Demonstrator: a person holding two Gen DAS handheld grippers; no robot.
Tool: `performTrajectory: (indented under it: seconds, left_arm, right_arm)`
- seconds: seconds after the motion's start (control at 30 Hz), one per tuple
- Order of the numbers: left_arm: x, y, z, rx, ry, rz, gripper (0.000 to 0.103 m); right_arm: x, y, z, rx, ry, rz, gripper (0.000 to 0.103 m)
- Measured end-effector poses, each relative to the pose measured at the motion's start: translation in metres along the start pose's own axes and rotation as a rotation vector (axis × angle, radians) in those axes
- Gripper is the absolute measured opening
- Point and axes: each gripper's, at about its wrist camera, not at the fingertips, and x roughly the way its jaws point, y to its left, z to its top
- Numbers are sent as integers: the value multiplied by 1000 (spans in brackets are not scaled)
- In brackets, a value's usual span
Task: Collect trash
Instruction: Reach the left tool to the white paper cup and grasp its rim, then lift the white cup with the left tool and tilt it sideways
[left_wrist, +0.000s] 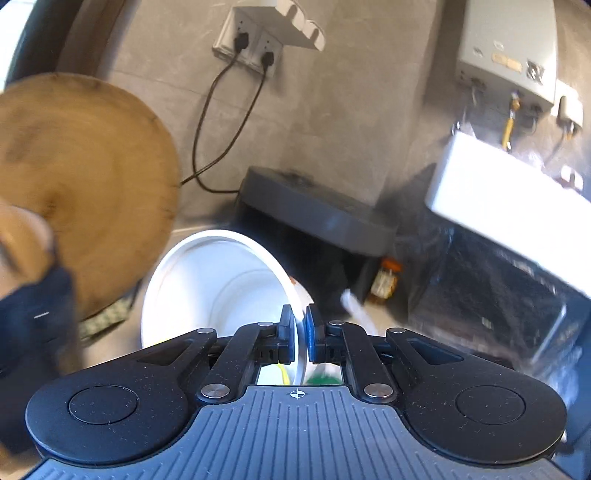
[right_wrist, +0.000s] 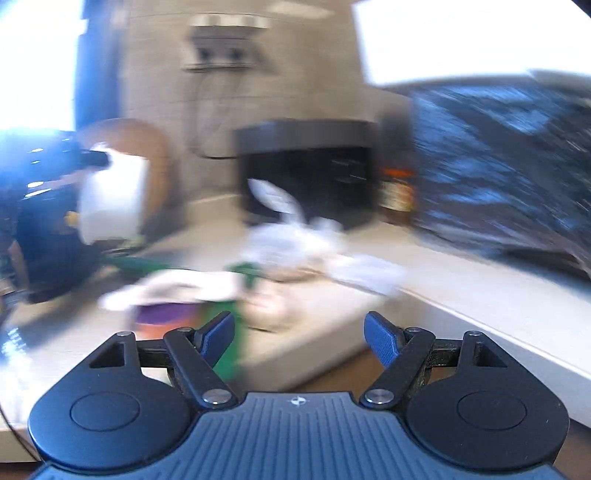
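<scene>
My left gripper (left_wrist: 300, 325) is shut on the rim of a white paper cup (left_wrist: 221, 280), with the thin wall pinched between the pads and the mouth facing the camera. The right wrist view shows that same cup (right_wrist: 110, 199) held up at the left, above the counter. My right gripper (right_wrist: 299, 332) is open and raised, with nothing between its fingers. Beyond it, blurred trash lies on the counter: crumpled clear plastic (right_wrist: 295, 240), a white wad (right_wrist: 173, 288), a green piece (right_wrist: 240, 295) and something purple (right_wrist: 162, 314).
A round wooden board (left_wrist: 92, 177) leans at the left by the wall. A dark grey appliance (left_wrist: 314, 210) stands at the back, an orange-capped bottle (left_wrist: 386, 280) beside it. A black plastic bag (left_wrist: 498, 295) hangs at the right. Cables run from the wall sockets (left_wrist: 247, 48).
</scene>
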Motion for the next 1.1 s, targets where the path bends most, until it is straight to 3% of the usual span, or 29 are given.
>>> performTrajectory:
  seconds: [0.17,0.23,0.37,0.4,0.43,0.6,0.7,0.77,0.8,0.97,1.1]
  left_arm:
    - [-44,-14,-27,167,89,79,11]
    - [-51,-13,-38,180,104,73,12]
    - [-37,-1,-53,89,180,-4,14]
    - [-33,1,-56,80,191,-20,23]
    - [-32,1,-57,78,193,-32,23]
    - [-32,6,-51,19,150,-53,21]
    - [-25,7,-49,-12,165,-59,21]
    - [-24,10,-51,-40,183,-45,28]
    - [-26,12,-53,-48,194,-48,32]
    - [-44,18,-71,-50,212,-81,29]
    - [-64,15,-86,4,234,-134,31]
  right_arm:
    - [7,46,9,-3,26,127,78]
    - [12,60,12,4,40,160,78]
    - [17,82,9,-7,58,189,78]
    - [16,84,7,-9,59,189,78]
    - [14,88,6,-11,58,194,78]
    - [6,110,7,-76,29,265,78]
    - [6,137,4,-158,18,317,78]
    - [10,151,2,-172,29,330,78]
    - [14,155,2,-162,33,328,78]
    - [40,168,-3,-159,32,263,78]
    - [63,163,-11,-185,29,91,77]
